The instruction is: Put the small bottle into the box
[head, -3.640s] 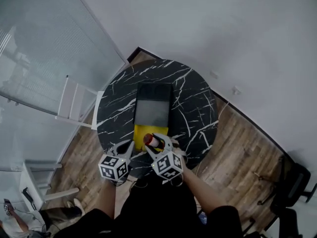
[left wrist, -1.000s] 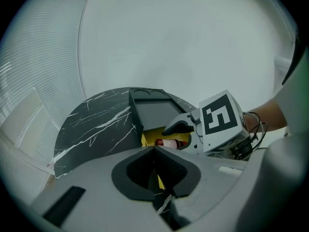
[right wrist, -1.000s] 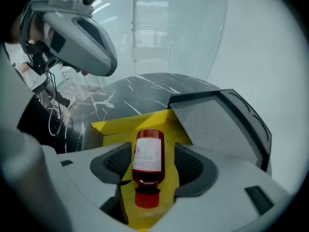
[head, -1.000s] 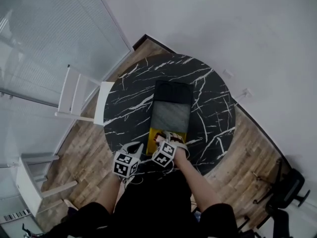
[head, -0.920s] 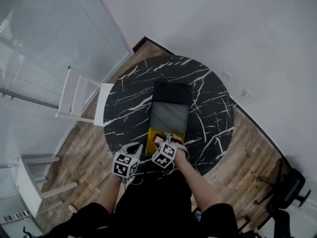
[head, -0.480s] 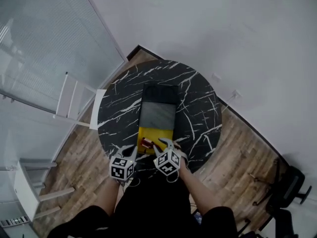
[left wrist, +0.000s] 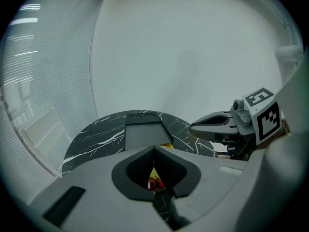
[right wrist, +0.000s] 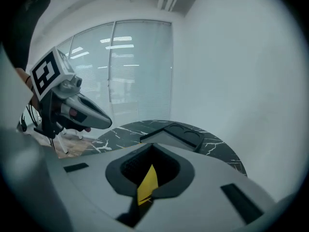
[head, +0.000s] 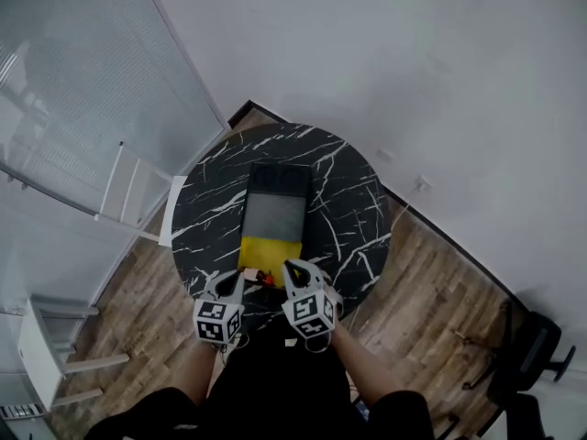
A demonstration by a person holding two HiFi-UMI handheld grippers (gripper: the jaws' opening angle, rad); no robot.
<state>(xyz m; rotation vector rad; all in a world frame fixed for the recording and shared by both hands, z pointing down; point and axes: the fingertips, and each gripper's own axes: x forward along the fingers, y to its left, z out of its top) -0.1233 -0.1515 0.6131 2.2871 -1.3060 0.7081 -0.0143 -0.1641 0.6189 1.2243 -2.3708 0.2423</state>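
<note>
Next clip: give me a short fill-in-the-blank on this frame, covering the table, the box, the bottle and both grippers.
1. The round table is black marble with ___ veins.
2. The small bottle lies at the ___ end of the box.
3. The jaws of the left gripper and of the right gripper are both ___, with nothing held between them.

Missing words: white; yellow; shut.
</note>
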